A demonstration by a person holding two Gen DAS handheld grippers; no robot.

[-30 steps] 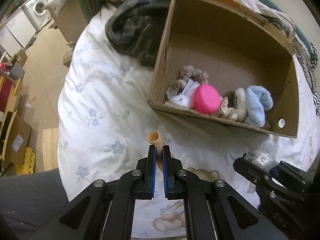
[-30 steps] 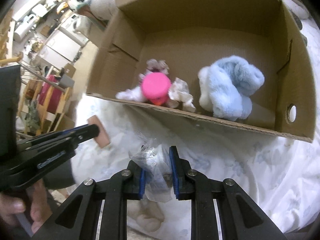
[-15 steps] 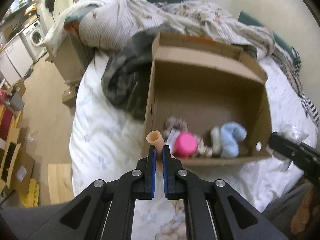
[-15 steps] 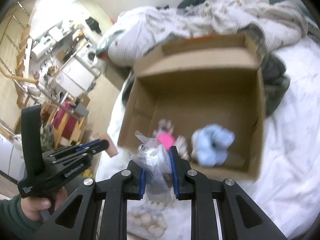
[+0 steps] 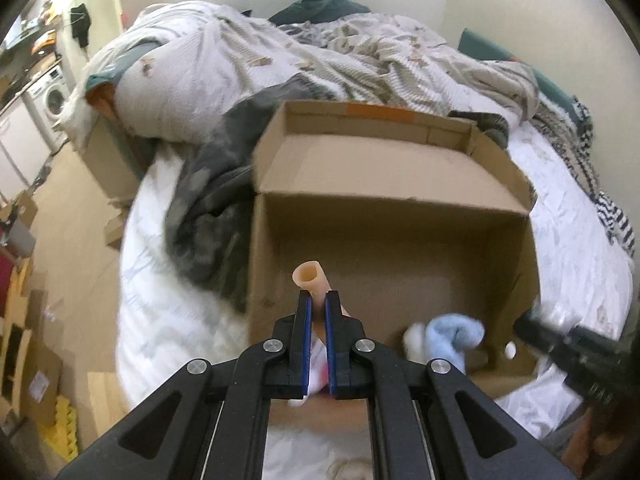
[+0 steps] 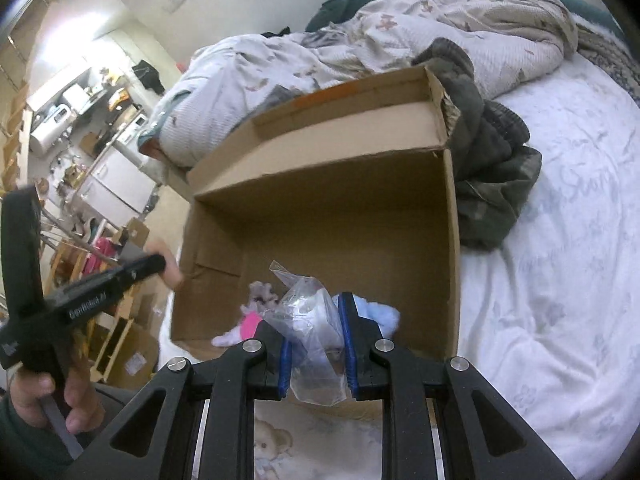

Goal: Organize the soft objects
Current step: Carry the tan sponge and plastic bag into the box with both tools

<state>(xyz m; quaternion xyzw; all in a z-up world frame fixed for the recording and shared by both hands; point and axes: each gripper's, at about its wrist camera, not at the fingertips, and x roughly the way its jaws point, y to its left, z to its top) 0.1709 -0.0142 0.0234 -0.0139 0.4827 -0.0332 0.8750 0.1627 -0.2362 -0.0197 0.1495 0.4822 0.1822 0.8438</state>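
An open cardboard box stands on the bed; it also shows in the right wrist view. My left gripper is shut on a tan soft tube, held above the box's near left side. My right gripper is shut on a clear plastic bag, held over the box's near edge. Inside lie a light blue plush, a pink soft item and a greyish fluffy piece. The right gripper shows at the right of the left wrist view; the left gripper shows at the left of the right wrist view.
A dark grey-green garment lies against the box's left side, also seen in the right wrist view. Rumpled bedding is heaped behind the box. White printed sheet spreads to the right. Floor, cartons and appliances lie left.
Both grippers have risen and moved over the box's near edge, each still holding its item. The box now appears lower and farther, seen from above.
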